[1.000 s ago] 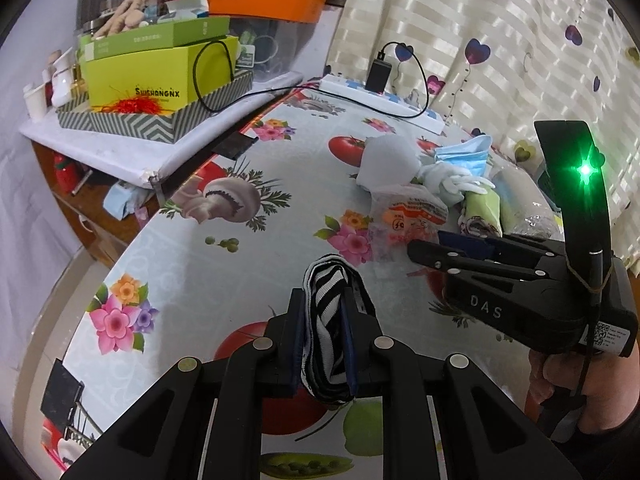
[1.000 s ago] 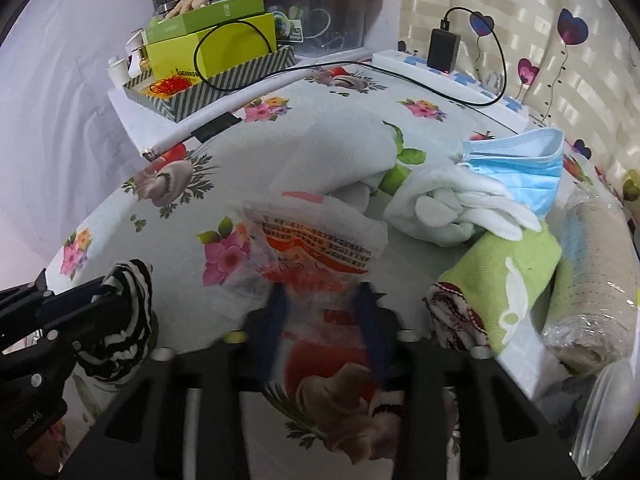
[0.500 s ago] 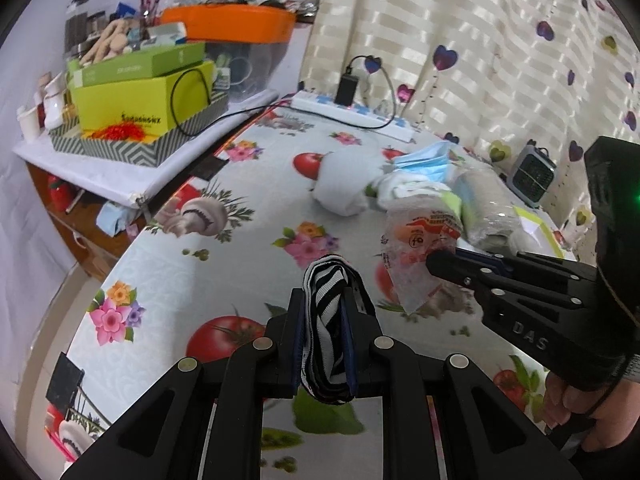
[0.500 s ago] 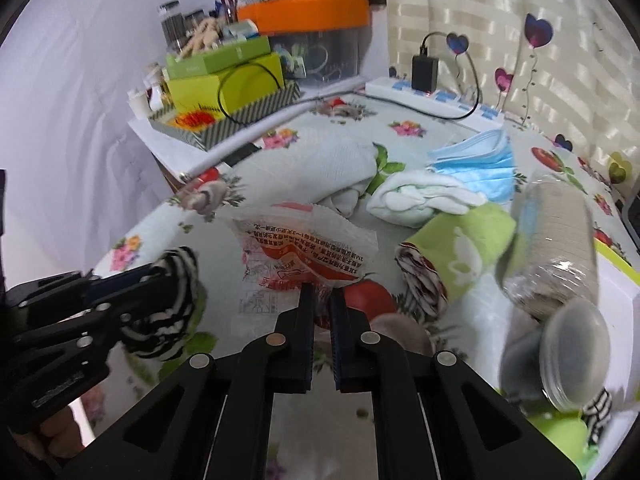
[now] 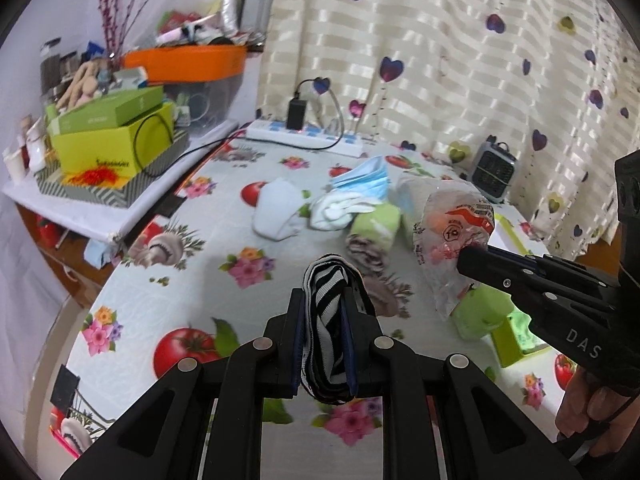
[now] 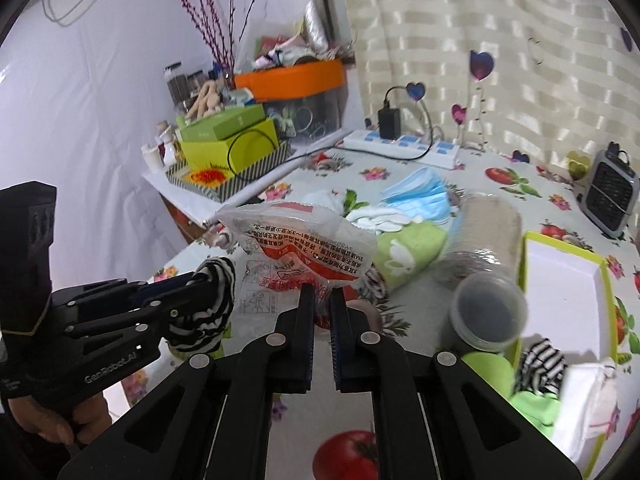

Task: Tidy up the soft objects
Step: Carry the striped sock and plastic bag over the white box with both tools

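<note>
My left gripper (image 5: 323,312) is shut on a black-and-white striped cloth (image 5: 326,308), held above the patterned tablecloth (image 5: 168,280). My right gripper (image 6: 321,300) is shut on a clear plastic packet with red print (image 6: 296,244), lifted off the table; the same packet (image 5: 452,232) hangs from its fingers at the right of the left wrist view. The striped cloth (image 6: 208,304) shows at the left of the right wrist view. On the table lie a white sock (image 5: 276,212), white gloves (image 5: 340,208), blue face masks (image 5: 364,178) and a green folded towel (image 5: 376,224).
A lime-edged white box (image 6: 560,276) stands at the right with a striped cloth (image 6: 540,360) at its near end. A clear jar (image 6: 486,312) lies on its side. A power strip (image 5: 304,138), a small fan (image 5: 494,168) and a cluttered side shelf (image 5: 100,160) border the table.
Both grippers have risen away from the table. The right gripper shut on the plastic packet and lifted it; the left kept hold of the striped cloth.
</note>
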